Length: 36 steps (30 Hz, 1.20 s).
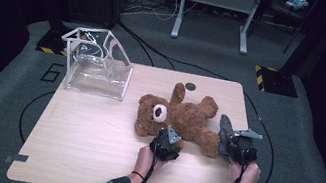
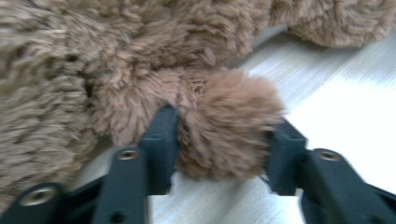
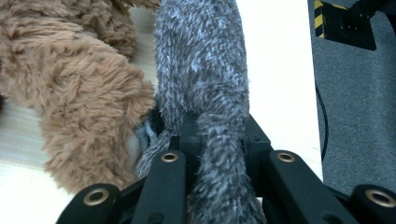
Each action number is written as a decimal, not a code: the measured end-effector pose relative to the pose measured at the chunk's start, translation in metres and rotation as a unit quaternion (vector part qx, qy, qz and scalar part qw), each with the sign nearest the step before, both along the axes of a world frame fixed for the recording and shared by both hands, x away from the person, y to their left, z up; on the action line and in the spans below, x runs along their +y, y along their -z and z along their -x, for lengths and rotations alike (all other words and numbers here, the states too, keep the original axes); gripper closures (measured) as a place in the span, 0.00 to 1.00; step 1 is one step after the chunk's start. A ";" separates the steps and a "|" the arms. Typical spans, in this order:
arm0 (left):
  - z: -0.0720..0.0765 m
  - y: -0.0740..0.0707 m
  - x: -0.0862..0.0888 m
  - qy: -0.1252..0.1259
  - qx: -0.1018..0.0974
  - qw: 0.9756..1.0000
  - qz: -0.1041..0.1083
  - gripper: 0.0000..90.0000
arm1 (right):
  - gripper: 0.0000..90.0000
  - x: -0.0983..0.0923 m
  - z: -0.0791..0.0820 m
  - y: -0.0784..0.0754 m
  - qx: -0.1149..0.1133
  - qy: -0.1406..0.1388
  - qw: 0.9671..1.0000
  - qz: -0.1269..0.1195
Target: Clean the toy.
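The right gripper (image 3: pixel 219 135) pinches a grey fuzzy cloth (image 3: pixel 203 60), perhaps a sock. A brown teddy bear's (image 3: pixel 70 93) limb touches it, on the pale table (image 3: pixel 275 70).

A large digit "6" (image 1: pixel 54 73) is marked on the grey floor (image 1: pixel 8 94) (left of the tabletop (image 1: pixel 90 145)).

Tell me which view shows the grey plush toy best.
The right gripper view: the grey plush toy runs up the frame, fur sharp, pinched between the right tongs. The high view shows it small; the left gripper view gives brown fur and table.
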<state>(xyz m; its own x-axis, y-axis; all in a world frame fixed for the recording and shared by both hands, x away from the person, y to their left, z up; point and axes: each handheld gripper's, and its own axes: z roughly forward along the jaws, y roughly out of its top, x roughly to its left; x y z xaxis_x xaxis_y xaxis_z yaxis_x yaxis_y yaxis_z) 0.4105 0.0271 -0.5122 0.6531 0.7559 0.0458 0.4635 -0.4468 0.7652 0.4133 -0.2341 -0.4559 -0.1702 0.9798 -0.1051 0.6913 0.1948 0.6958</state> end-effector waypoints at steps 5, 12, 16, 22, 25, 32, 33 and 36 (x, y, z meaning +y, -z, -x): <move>-0.004 -0.004 0.006 0.005 -0.002 1.000 0.009 0.78 | 0.84 -0.002 -0.003 -0.002 -0.002 0.000 1.000 -0.002; -0.012 -0.013 0.015 0.012 -0.001 0.999 0.029 0.84 | 0.84 -0.002 -0.004 0.002 0.004 0.003 1.000 -0.005; -0.016 -0.023 0.021 0.017 -0.001 0.999 0.042 0.85 | 0.84 -0.003 -0.005 0.004 0.004 0.000 1.000 -0.009; -0.026 -0.046 0.028 0.022 -0.009 0.998 0.062 0.86 | 0.84 0.000 -0.006 0.001 0.006 -0.008 1.000 -0.020; -0.032 -0.057 0.031 0.024 -0.010 0.997 0.071 0.87 | 0.84 0.002 -0.006 0.000 0.005 -0.010 1.000 -0.022; -0.046 -0.080 0.034 0.029 -0.006 0.997 0.074 0.89 | 0.84 0.006 -0.004 0.001 0.003 -0.016 1.000 -0.023; -0.048 -0.083 0.035 0.029 -0.005 0.997 0.074 0.89 | 0.84 0.006 -0.003 0.002 0.002 -0.019 1.000 -0.024; -0.053 -0.088 0.037 0.030 -0.002 0.997 0.075 0.89 | 0.84 0.011 0.001 0.004 0.002 -0.025 0.999 -0.025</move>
<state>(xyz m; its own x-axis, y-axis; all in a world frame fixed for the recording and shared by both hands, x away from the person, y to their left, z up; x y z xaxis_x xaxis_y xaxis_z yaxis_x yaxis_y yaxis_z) 0.4639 0.0642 -0.4246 0.6972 0.7143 -0.0615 0.4357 -0.3540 0.8276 0.4127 -0.2236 -0.4596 -0.2196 0.9740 -0.0565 0.6837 0.1949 0.7033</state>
